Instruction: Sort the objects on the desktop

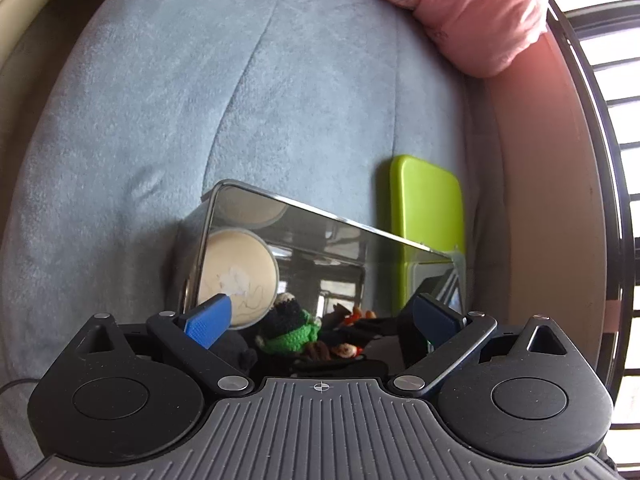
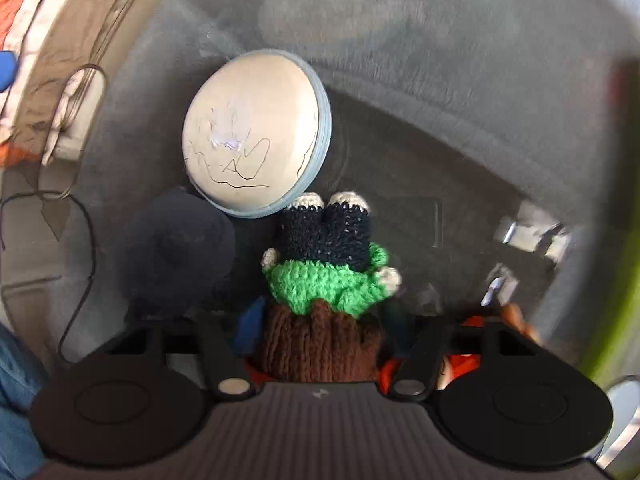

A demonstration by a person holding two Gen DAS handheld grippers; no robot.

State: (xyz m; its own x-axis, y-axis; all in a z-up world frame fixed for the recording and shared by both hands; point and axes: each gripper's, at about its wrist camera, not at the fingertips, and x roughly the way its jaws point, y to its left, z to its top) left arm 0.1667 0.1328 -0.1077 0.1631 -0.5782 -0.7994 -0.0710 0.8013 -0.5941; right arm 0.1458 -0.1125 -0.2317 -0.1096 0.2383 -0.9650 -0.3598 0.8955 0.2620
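Gripping the brown-haired head of a crocheted doll in a green jumper and navy trousers [image 2: 324, 276], the right gripper [image 2: 324, 332] has its blue-padded fingers [image 2: 250, 326] pressed in on either side of the yarn, and the doll points feet-first away from the camera. Just beyond its cream-soled feet lies a round cream disc with a pale blue rim and scribbled black lines [image 2: 256, 132], and to the doll's left sits a dark navy fuzzy lump [image 2: 176, 248] whose form is too blurred to identify. Both rest inside a clear plastic storage box [image 2: 500, 184]; whether the doll is already inside it or only hanging over it I cannot tell. From the left wrist view the left gripper [image 1: 324, 316] stands with its jaws wide apart, one blue pad [image 1: 210, 320] lit and the other in shadow, poised against the near side of the same clear box [image 1: 332, 220], through which the doll [image 1: 290, 328] and the disc [image 1: 236, 276] show. Behind the box a lime-green rounded rectangular lid [image 1: 428, 208] lies on a light blue plush blanket [image 1: 200, 100], with a pink quilt [image 1: 472, 8] bunched at the far edge.
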